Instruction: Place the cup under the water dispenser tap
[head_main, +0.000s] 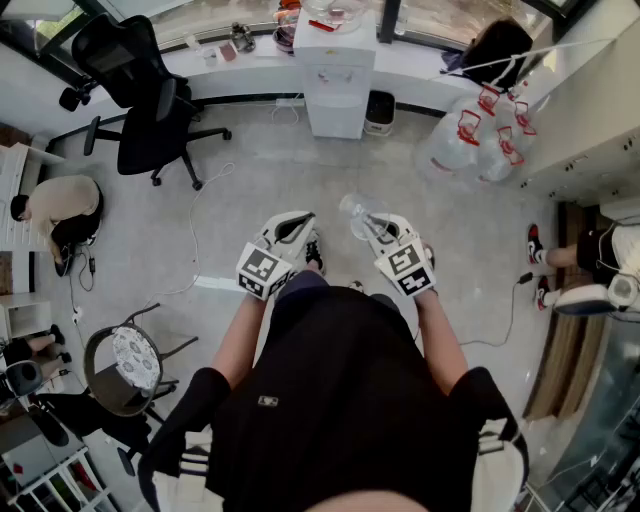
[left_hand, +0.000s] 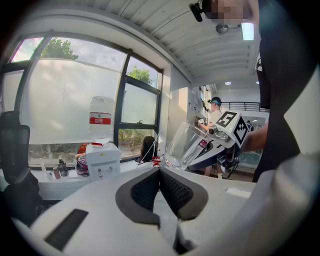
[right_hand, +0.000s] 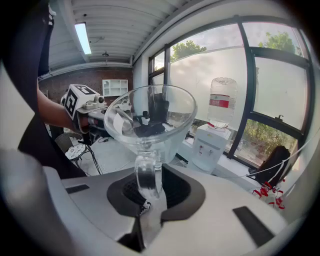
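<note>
Forearms: bare, bent at the elbows and stretched forward from the waist, side by side, each hand behind its marker cube.
Left gripper (left_hand: 160, 173): held low in front of the body, nose aimed forward and dipped a little. Its jaws are pressed together at the tips with nothing between them.
Right gripper (right_hand: 148, 186): just right of the left one and level with it, nose tipped further down. Its jaws are partly closed and clamp the cup's stem.
Cup (right_hand: 150, 116): clear stemmed glass. The stem sits between the right jaws, and the wide bowl stands out past the tips with its mouth facing away from the hand. It looks empty. From the left gripper view it leans, bowl up and toward the left gripper.
Floor (head_main: 240, 190): grey, an open stretch ahead of both grippers.
Chair (head_main: 150, 105): black office chair, ahead and off to the left of the left gripper.
Jugs (head_main: 470, 145): a cluster of clear jugs with red caps, ahead and right of the right gripper.
Dispenser (head_main: 337, 80): white, straight ahead and well apart from both grippers, against the window wall with a bottle (right_hand: 222, 106) on top. The cup is nowhere near its taps.
Bin (head_main: 379, 110): dark, just right of the dispenser.
</note>
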